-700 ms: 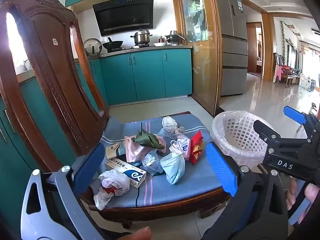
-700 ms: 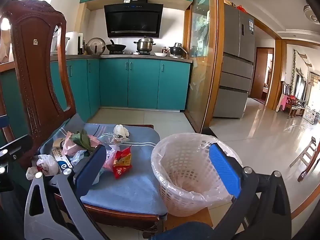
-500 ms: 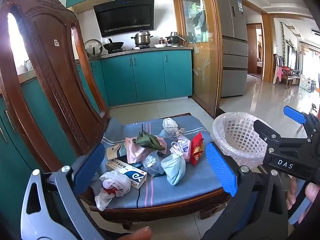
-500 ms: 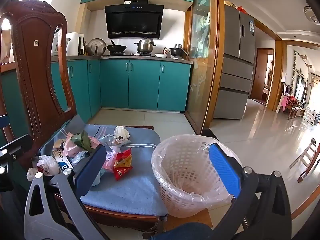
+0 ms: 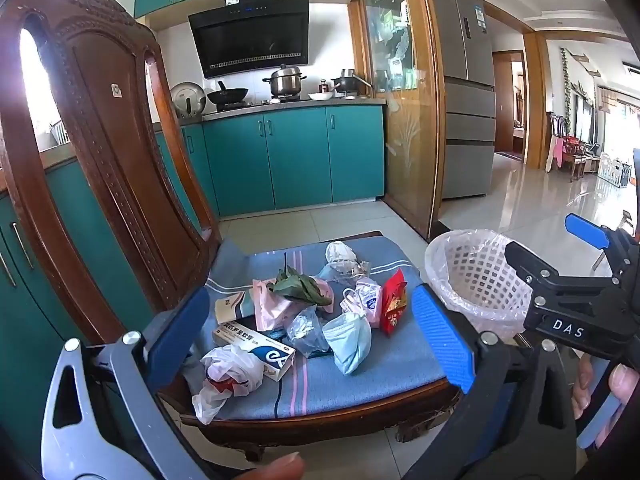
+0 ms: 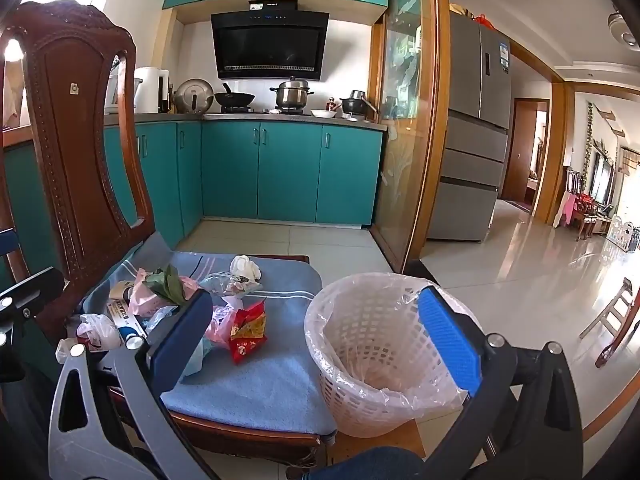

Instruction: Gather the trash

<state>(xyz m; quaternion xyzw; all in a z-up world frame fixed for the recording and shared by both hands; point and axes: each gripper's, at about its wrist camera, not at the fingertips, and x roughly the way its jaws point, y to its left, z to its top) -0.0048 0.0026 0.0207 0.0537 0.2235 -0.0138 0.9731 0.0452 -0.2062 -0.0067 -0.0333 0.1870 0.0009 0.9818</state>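
A heap of trash lies on the blue cushion (image 5: 352, 384) of a wooden chair: a blue face mask (image 5: 350, 338), a red snack packet (image 5: 394, 302), a white medicine box (image 5: 254, 344), a crumpled white bag (image 5: 230, 370), a green leaf wrap (image 5: 302, 286) and a white tissue wad (image 5: 340, 250). A white basket (image 6: 376, 344) lined with clear plastic stands right of the chair. My left gripper (image 5: 308, 330) hangs open in front of the heap, touching nothing. My right gripper (image 6: 316, 338) is open, between the cushion and the basket, with the red packet (image 6: 248, 330) just past its left finger.
The chair's tall carved back (image 5: 108, 152) rises at the left. Teal kitchen cabinets (image 5: 296, 156) stand behind, with a wood-framed glass door (image 5: 404, 112) and a grey fridge (image 5: 468, 92) to the right. Glossy tiled floor (image 6: 520, 264) runs off to the right. A thumb (image 5: 276, 468) shows at the bottom edge.
Both views have shifted very slightly; the chair and trash sit a touch lower in the frames. Nothing was taken hold of or let go.
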